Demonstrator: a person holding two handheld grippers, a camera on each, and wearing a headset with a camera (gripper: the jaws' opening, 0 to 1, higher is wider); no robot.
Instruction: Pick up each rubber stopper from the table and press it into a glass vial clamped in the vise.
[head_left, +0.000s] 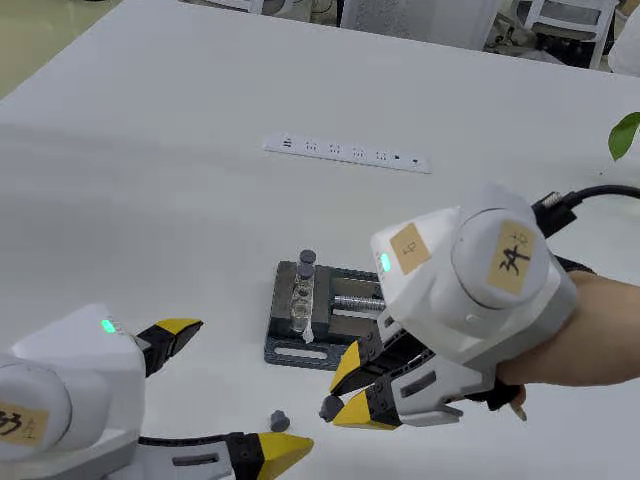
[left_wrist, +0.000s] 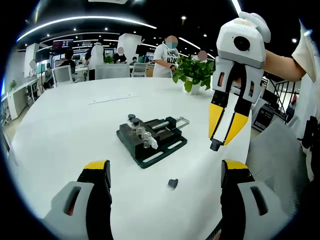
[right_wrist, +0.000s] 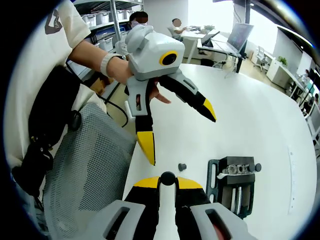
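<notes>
WORKBENCH: A rubber stopper (head_left: 331, 407) sits pinched between the clenched yellow-tipped jaws of the right gripper (head_left: 346, 398), low over the white table (head_left: 150, 200) at 6 o'clock of the vise (head_left: 285, 342). The tip-only grip seems meant to leave the plug's end free for pressing into a vial. The left gripper (head_left: 235, 385) hangs at 8 o'clock of the vise, its jaws spread wide with nothing between them. It looks poised for the second stopper (head_left: 279, 420), which lies loose on the table between the two tools. In the vise, a row of glass vials (head_left: 300, 305) stands upright, clamped so neither hand need steady them (the one at the 12 o'clock end already wears a dark cap (head_left: 307, 258)). A power strip (head_left: 346, 153) lies well beyond, at 12 o'clock.
</notes>
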